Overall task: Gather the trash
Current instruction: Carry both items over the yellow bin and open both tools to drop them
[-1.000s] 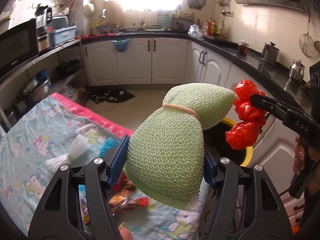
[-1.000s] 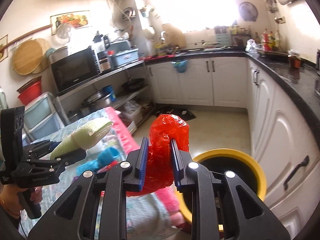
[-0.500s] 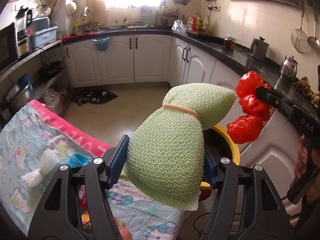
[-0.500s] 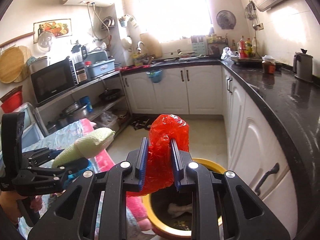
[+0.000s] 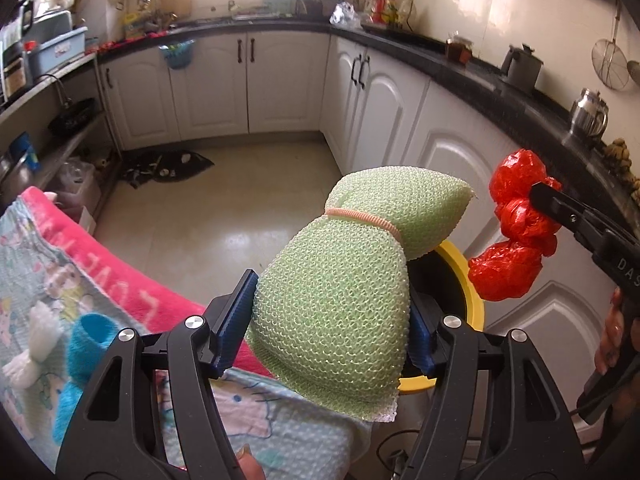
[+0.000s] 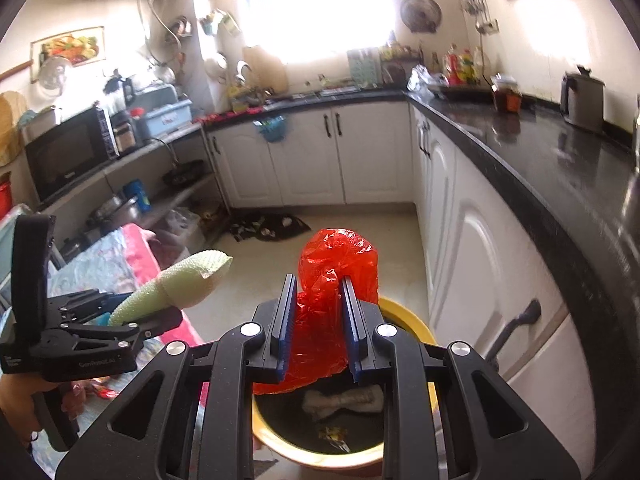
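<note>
White kitchen cabinets (image 5: 280, 84) and a dark countertop (image 6: 540, 160) ran behind a yellow-rimmed bin (image 6: 416, 320) that stood on the pale floor beside a patterned blanket (image 5: 48, 264). Pinched between the pads of the left gripper (image 5: 332, 320) was a green mesh bundle (image 5: 344, 292), held just before the bin's rim. The right gripper (image 6: 316, 328) was clamped on a crumpled red plastic bag (image 6: 336, 280) over the bin's mouth, where a pale cloth (image 6: 344, 398) and a small wrapper (image 6: 332, 434) lay inside.
</note>
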`<state>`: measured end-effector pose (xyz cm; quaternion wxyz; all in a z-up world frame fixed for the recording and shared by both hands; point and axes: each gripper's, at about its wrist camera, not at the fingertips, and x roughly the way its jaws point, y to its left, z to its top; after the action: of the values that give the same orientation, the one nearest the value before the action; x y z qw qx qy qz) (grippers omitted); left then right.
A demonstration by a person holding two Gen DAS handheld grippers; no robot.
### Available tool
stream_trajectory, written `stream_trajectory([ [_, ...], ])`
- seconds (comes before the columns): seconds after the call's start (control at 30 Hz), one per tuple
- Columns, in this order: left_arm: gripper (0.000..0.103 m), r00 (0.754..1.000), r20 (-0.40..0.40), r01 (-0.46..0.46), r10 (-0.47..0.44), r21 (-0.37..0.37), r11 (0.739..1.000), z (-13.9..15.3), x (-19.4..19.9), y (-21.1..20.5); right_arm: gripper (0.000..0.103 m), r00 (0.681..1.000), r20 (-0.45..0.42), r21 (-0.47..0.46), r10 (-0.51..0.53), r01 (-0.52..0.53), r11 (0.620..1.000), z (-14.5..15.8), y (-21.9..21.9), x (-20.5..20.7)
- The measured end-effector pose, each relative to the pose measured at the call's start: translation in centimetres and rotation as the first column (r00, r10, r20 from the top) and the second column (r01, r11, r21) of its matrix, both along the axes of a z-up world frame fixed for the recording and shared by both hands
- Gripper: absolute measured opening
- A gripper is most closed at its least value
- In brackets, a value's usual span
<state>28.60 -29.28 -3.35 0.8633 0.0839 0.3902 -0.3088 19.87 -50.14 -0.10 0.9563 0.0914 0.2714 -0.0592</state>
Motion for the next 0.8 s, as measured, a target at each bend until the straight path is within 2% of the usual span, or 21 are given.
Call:
stream_trajectory([
  [0.17, 0.059, 0.999, -0.042, 0.021, -0.020, 0.020, 1.000, -2.1, 0.6, -1.4, 0.021, 0.998, -0.051, 0.020, -0.024, 0.025, 0.999, -2.4, -0.8, 0.9],
  [0.4, 0.060, 0.996, -0.085, 0.043, -0.040, 0.033, 0.999, -4.2, 1.5, -3.3, 0.025, 0.996, -0.082, 0.048, -0.046, 0.050, 0.998, -4.2, -1.9, 1.7],
  [0.5, 0.061, 0.994, -0.094, 0.054, -0.049, 0.044, 0.998, -4.7, 1.7, -4.0, 0.029, 0.994, -0.090, 0.066, -0.056, 0.062, 0.996, -4.9, -2.4, 1.9],
  [0.67, 0.067, 0.993, -0.110, 0.061, -0.052, 0.073, 0.995, -5.8, 2.0, -4.8, 0.043, 0.992, -0.112, 0.104, -0.062, 0.073, 0.992, -5.9, -3.2, 2.1],
  [0.8, 0.072, 0.993, -0.105, 0.064, -0.055, 0.084, 0.994, -6.1, 1.7, -4.4, 0.044, 0.992, -0.111, 0.107, -0.061, 0.073, 0.992, -6.0, -3.2, 2.1],
])
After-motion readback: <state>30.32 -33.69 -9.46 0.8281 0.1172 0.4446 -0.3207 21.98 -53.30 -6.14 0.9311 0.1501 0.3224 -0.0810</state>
